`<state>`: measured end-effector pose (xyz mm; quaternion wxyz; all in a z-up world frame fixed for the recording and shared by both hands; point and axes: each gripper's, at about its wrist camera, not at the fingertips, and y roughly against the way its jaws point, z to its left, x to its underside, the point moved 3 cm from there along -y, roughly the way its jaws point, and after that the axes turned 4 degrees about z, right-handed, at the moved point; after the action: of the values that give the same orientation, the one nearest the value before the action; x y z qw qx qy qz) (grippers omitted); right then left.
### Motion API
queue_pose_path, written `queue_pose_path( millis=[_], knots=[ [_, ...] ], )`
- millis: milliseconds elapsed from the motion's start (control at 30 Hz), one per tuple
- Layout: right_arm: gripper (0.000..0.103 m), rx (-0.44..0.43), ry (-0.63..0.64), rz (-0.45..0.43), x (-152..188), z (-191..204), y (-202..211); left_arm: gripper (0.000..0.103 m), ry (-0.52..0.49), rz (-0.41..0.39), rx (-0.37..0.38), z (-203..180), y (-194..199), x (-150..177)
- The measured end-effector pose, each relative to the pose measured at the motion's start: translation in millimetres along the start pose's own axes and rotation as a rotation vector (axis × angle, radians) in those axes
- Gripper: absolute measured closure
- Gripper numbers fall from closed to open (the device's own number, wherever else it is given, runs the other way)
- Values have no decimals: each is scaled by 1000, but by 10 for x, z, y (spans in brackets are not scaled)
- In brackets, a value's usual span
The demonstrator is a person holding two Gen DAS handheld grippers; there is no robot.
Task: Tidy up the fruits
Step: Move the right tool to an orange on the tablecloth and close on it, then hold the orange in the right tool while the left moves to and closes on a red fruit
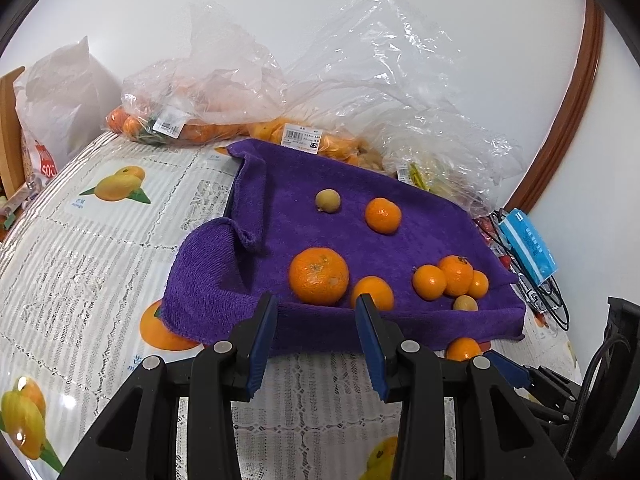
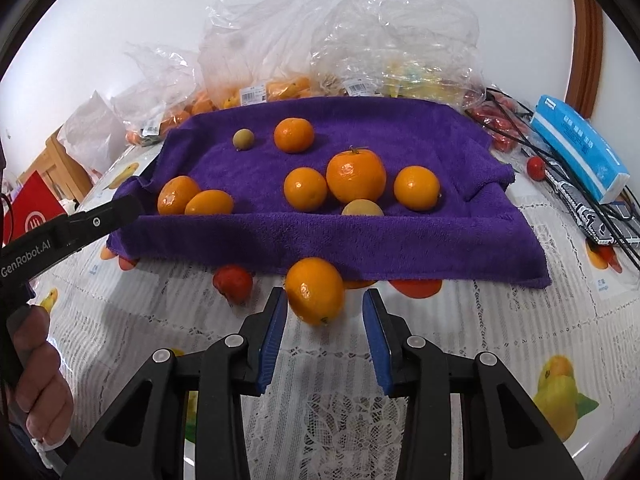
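Observation:
A purple towel (image 2: 360, 240) (image 1: 400, 216) covers the back of the table and carries several oranges and two small tan fruits. The largest orange (image 1: 319, 276) sits just past my left gripper (image 1: 316, 306), which hovers open over the towel's front edge with nothing between its fingers. One loose orange (image 2: 315, 290) (image 1: 463, 349) lies on the tablecloth in front of the towel. My right gripper (image 2: 325, 300) straddles it with the jaws narrowing. Its left finger (image 2: 276, 312) is against the orange. A gap remains at the right finger (image 2: 374, 312).
Clear plastic bags of fruit (image 2: 280, 60) pile against the wall behind the towel. A blue tissue pack (image 2: 580, 148) and black cables (image 2: 540, 136) lie at the right. A small red fruit (image 2: 233, 280) sits by the towel's front edge. A hand (image 2: 36, 380) holds the left gripper's handle.

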<state>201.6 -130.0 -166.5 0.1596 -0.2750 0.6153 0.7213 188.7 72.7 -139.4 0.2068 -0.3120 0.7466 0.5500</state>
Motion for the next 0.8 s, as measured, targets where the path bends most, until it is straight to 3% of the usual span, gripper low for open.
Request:
queue_pose_path(
  millis=[300, 400, 633, 800],
  knots=[
    [63, -17, 10, 26, -61, 28, -173, 63, -29, -10, -18, -41, 0, 9],
    [70, -12, 15, 16, -75, 28, -189, 63, -24, -10, -13, -33, -3, 8],
    [70, -24, 1, -15, -68, -60, -77, 63, -30, -47, 18, -53, 79, 3],
    [70, -21, -12, -43, -44, -195, 58, 63, -92, -59, 32, -190, 102, 48]
  ],
)
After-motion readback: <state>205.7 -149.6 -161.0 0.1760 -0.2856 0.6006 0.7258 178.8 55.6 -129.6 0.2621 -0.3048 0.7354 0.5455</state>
